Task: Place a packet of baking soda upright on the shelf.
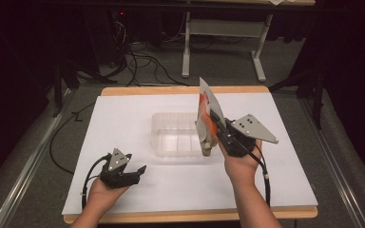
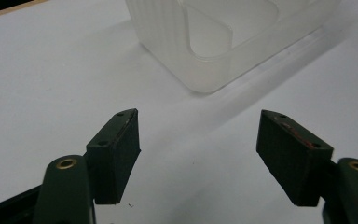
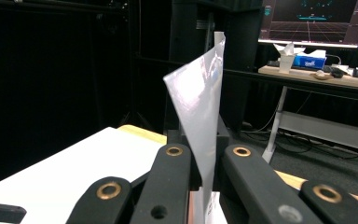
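The right gripper (image 1: 217, 124), clamped on a pouch (image 1: 208, 118) held upright, long axis vertical, hangs over the bin's (image 1: 171, 142) right end, the drop lying straight below, while the left gripper (image 1: 135, 173) rests spread apart on the surface (image 1: 123, 114)

My left tool (image 1: 132, 175) was black, with a small grey three-cornered plate on top dotted with screws, and a black cable looped from its rear. Its two blocky dark fingers (image 2: 116, 154) carried flat pads, small screw holes along their top edges and brass-ringed pivots at the base; one pad edge showed faint red marks. My right tool (image 1: 217, 124) wore a larger grey plate, brass-ringed black links and a black cable. My forearms were bare, without sleeves.
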`<action>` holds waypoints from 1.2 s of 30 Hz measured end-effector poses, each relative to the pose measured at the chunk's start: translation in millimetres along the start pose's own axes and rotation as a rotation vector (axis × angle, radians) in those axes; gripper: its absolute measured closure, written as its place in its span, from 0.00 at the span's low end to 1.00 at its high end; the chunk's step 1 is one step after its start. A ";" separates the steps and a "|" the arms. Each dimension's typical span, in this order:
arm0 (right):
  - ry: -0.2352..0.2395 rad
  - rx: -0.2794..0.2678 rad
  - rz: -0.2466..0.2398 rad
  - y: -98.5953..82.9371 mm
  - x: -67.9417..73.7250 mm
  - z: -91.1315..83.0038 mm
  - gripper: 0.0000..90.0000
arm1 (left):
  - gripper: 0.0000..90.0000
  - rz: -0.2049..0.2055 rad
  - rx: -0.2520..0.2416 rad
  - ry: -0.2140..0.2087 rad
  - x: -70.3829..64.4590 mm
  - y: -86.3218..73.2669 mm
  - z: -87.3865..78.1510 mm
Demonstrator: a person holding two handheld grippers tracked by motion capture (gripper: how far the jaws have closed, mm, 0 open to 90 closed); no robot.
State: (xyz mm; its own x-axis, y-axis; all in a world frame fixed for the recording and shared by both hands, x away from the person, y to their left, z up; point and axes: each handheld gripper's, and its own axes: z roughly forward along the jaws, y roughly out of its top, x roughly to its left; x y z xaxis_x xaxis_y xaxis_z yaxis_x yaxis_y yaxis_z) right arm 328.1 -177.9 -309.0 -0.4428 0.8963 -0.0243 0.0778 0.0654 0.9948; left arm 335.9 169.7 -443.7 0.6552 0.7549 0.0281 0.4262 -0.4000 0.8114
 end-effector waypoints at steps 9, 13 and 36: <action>0.017 0.012 -0.005 1.7 2.9 18.1 1.00 | 0.34 -0.007 -0.003 0.012 3.7 -4.8 -6.8; 0.018 0.018 -0.008 1.5 4.0 27.3 1.00 | 0.34 -0.009 -0.005 0.021 4.6 -6.8 -10.2; 0.019 0.100 -0.021 -12.7 12.3 81.1 1.00 | 0.34 -0.002 -0.003 0.024 4.9 -7.7 -11.4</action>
State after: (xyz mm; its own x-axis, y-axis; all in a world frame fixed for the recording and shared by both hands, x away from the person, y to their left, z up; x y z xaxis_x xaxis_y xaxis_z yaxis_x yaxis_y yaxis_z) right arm 394.1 -132.1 -330.0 -0.4619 0.8859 -0.0423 0.1570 0.1286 0.9792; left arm 328.7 182.4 -443.2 0.6395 0.7677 0.0404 0.4253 -0.3970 0.8133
